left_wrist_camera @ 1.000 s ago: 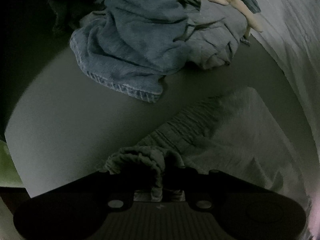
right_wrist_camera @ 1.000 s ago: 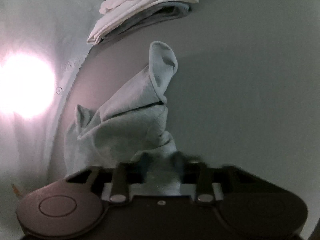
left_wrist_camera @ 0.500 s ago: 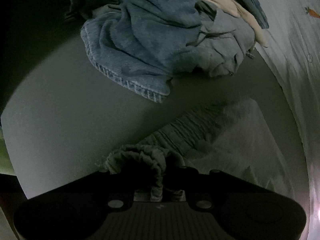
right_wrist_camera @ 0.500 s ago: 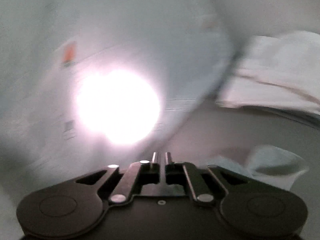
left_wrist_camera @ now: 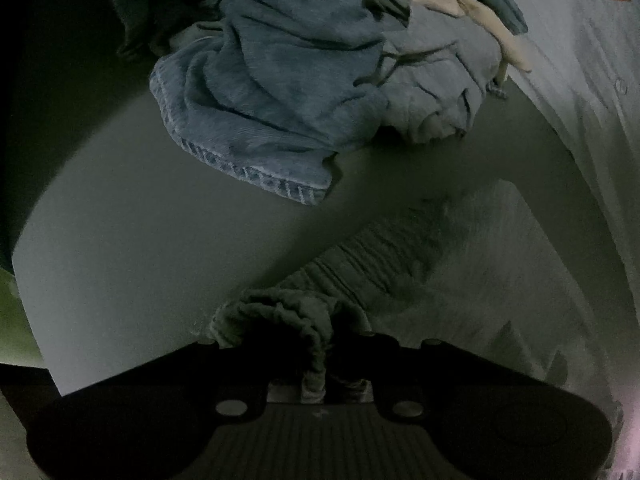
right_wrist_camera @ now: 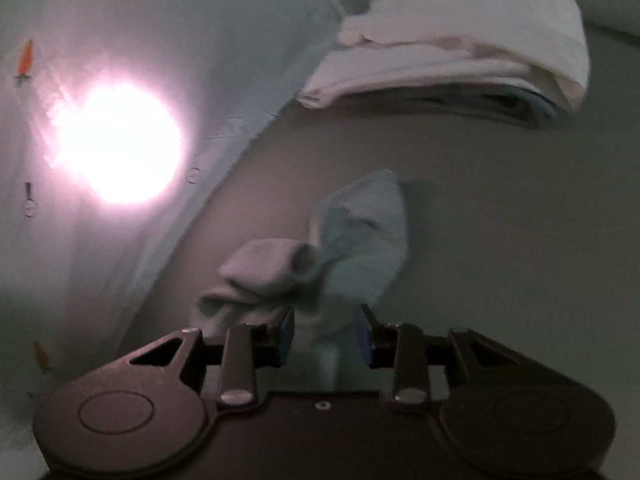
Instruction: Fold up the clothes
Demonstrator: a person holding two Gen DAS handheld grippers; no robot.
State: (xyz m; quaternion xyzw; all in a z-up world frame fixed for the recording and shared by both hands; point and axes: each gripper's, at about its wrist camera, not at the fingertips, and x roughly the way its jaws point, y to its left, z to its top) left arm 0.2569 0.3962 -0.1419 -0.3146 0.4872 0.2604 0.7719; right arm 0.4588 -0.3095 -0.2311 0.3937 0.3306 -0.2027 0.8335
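gathered waistband of the pale grey-green ribbed garment (left_wrist_camera: 400, 264) is pinched between the pressed-together fingers of the left gripper (left_wrist_camera: 320, 364), the rest lying on the grey table (left_wrist_camera: 140, 248) near a heap of blue clothes (left_wrist_camera: 280, 92). the right gripper (right_wrist_camera: 326, 334) stands spread around a bunched part of the same garment (right_wrist_camera: 360, 236), a folded white stack (right_wrist_camera: 460, 48) beyond.

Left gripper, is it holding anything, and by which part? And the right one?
The left gripper is shut on the pale garment, pinching its gathered waistband end. The right gripper is open around a crumpled pale cloth, not clamping it.
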